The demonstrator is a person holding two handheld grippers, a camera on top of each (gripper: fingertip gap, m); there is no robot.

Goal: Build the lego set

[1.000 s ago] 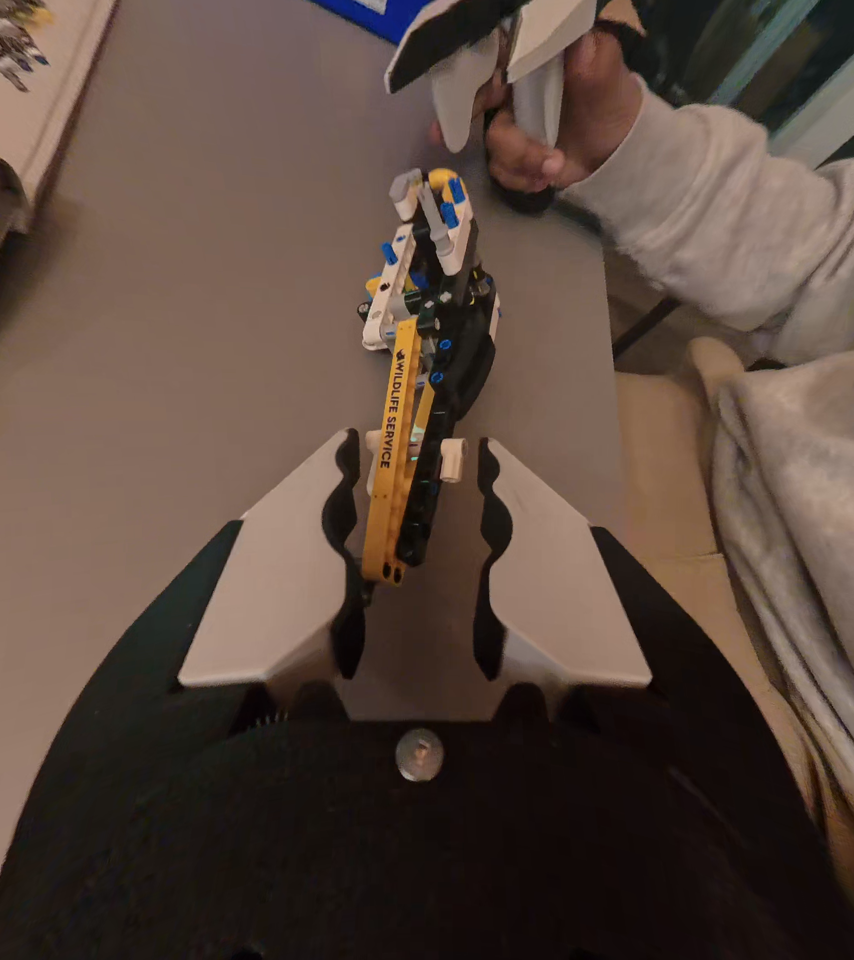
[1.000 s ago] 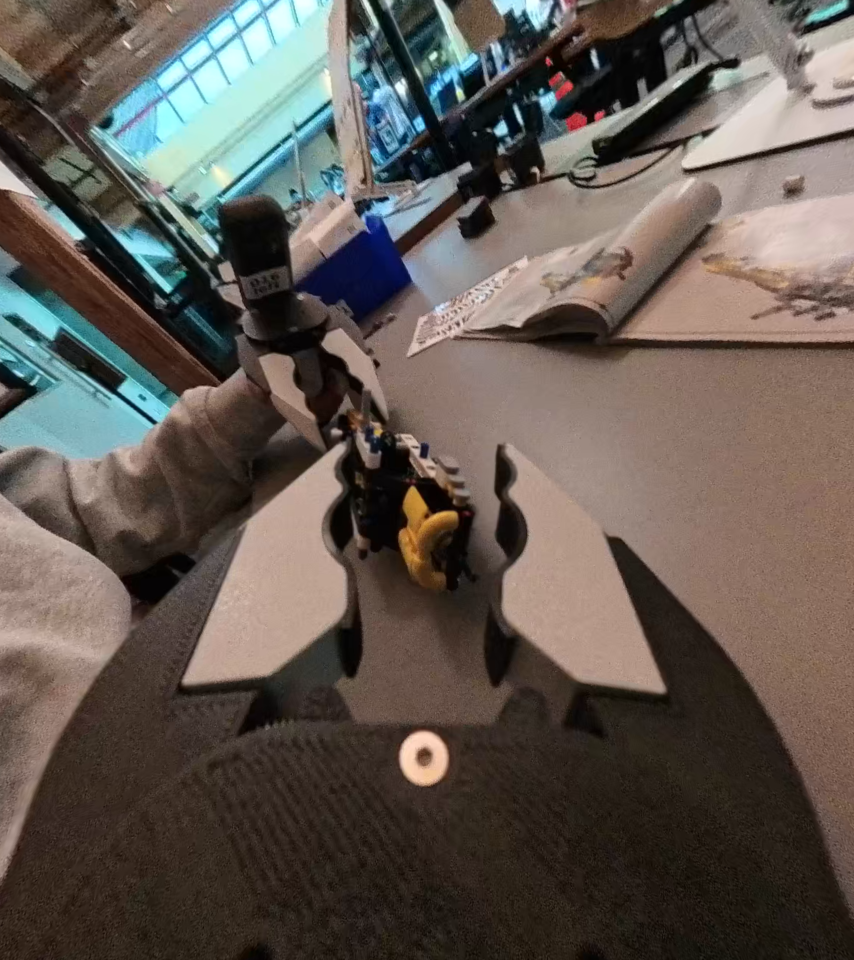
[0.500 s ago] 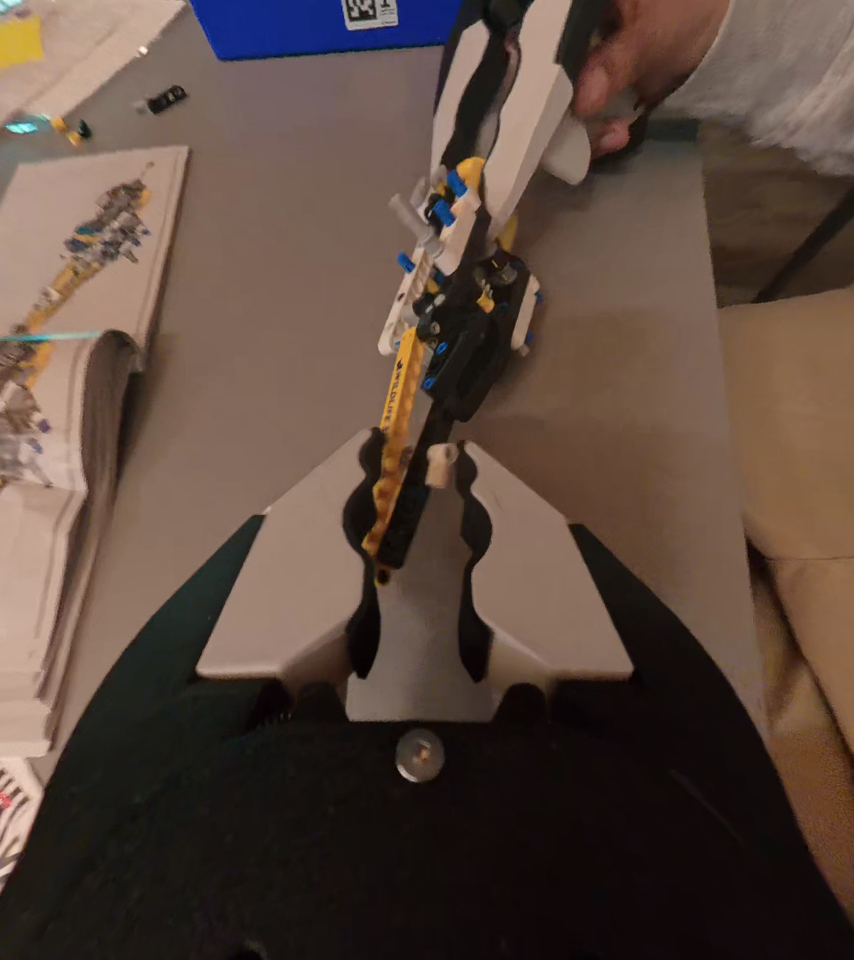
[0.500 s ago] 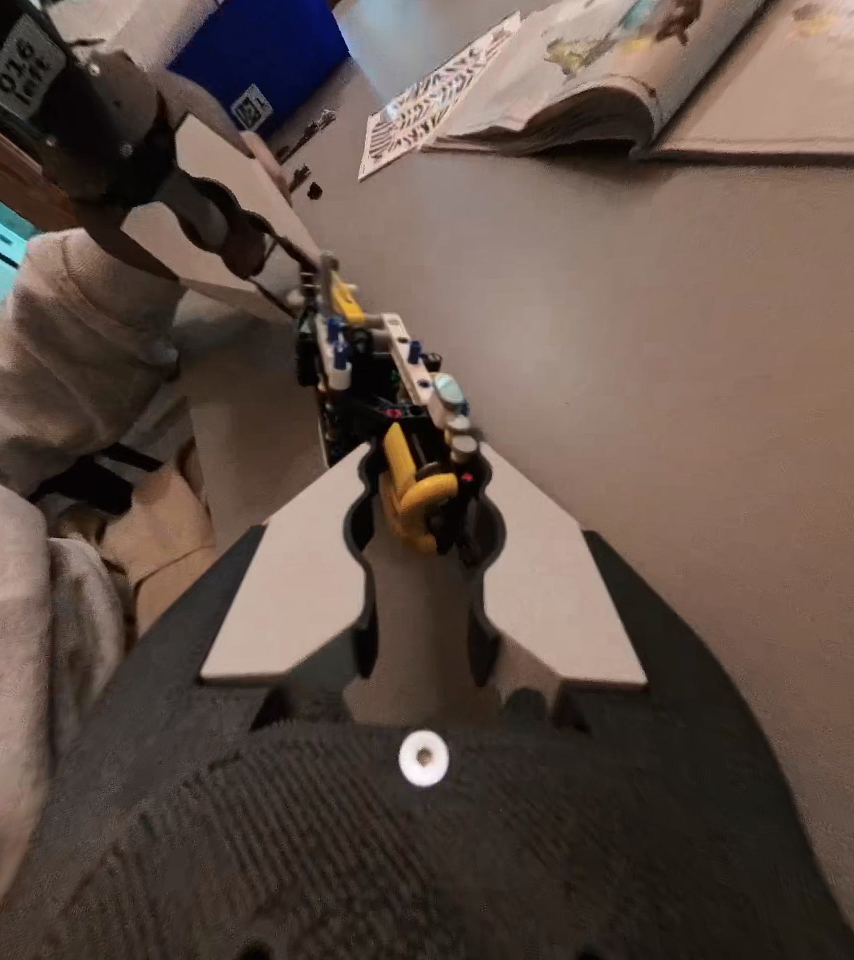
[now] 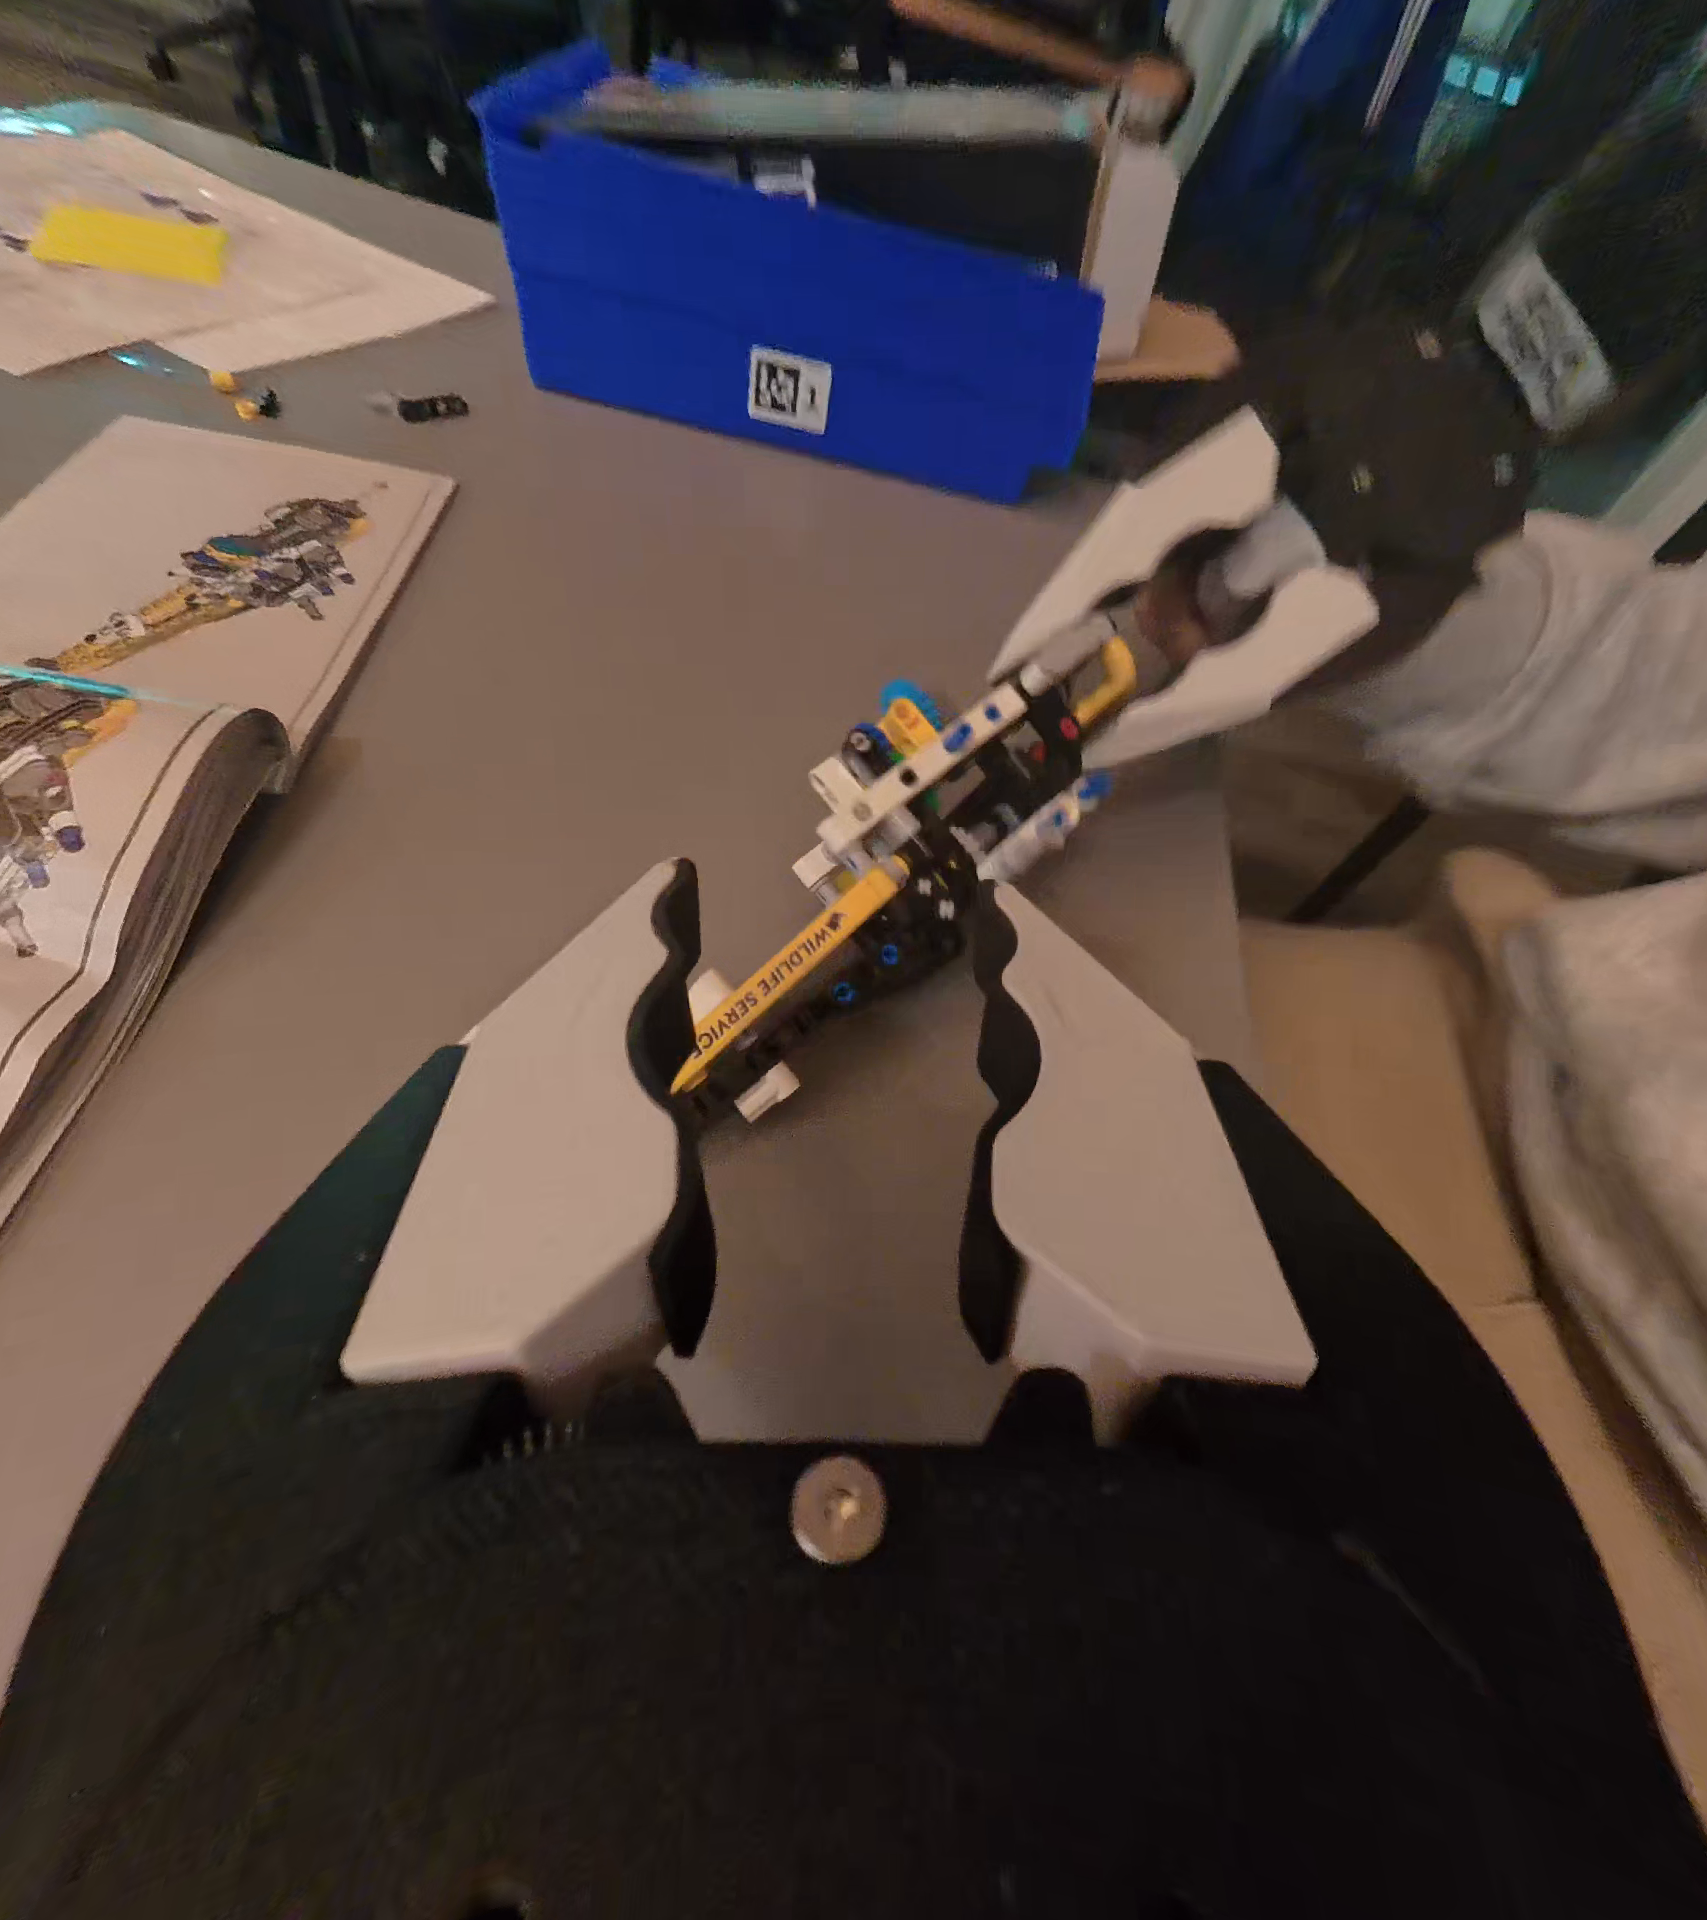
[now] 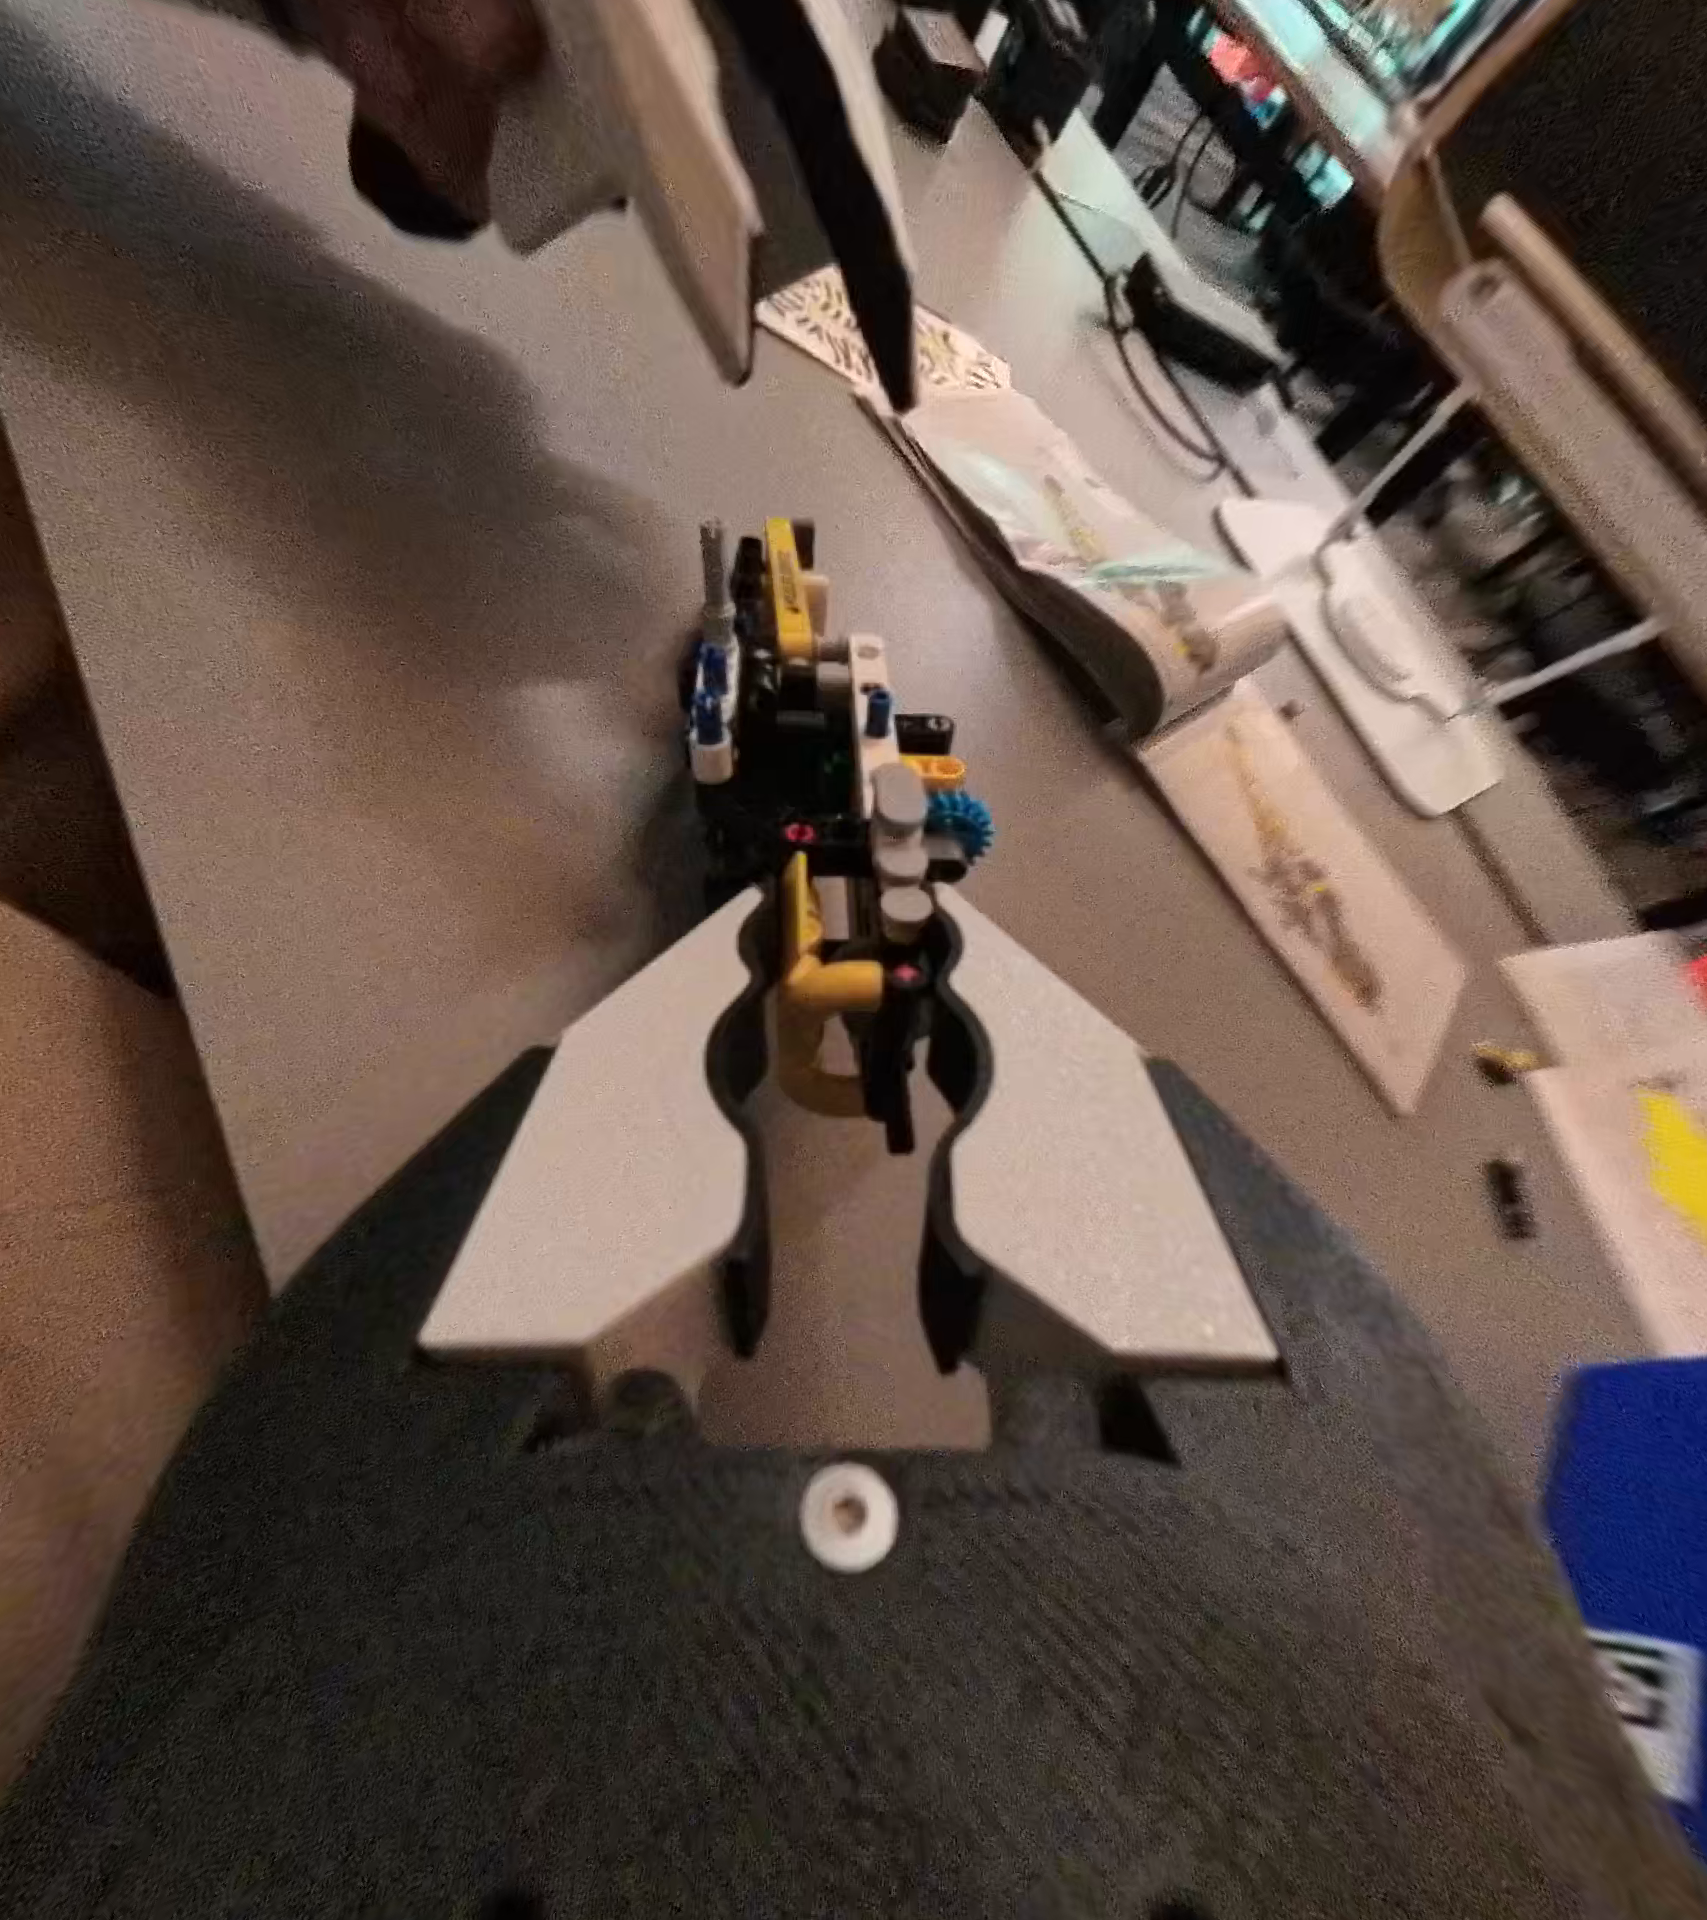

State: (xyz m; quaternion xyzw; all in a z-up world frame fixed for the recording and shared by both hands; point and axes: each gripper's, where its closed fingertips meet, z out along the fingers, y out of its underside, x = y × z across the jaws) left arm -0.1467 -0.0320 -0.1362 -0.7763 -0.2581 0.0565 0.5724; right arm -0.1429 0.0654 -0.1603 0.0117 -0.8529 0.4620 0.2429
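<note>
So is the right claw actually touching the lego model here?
Touching. In the right wrist view the right claw is closed on the yellow end of the lego model, both fingers pressed against its sides with no gap.

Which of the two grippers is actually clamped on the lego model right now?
The right gripper, shut on the lego model's yellow-hooked end. The left gripper only straddles the other end, jaws open.

A shared office or lab workspace: long grey desks point(image 6: 1036, 208) with cables point(image 6: 1140, 343) ahead of the right gripper, a tagged blue bin point(image 5: 797, 312) beyond the left one.
</note>
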